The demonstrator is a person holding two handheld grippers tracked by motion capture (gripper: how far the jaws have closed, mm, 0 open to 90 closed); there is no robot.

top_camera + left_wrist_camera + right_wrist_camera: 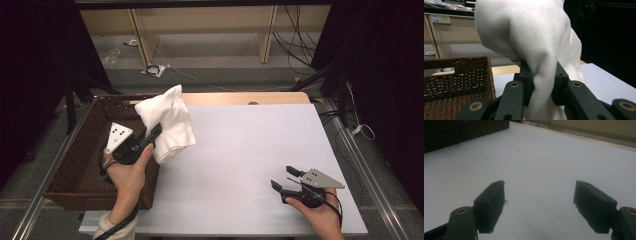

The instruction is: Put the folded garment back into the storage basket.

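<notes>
Above the basket (80, 165) edge, the left gripper (150, 136) clamps the white cloth (167, 122); its loose folds may snag on the wicker. Right gripper (285, 179) idles, jaws spread over the counter (240, 150).

Lighting's pretty dim overall, with black at the left and right sides of the high view. The white table (240, 150) is evenly lit with no harsh glare. Both gripper views are soft, with near jaws blurry and dark.
</notes>
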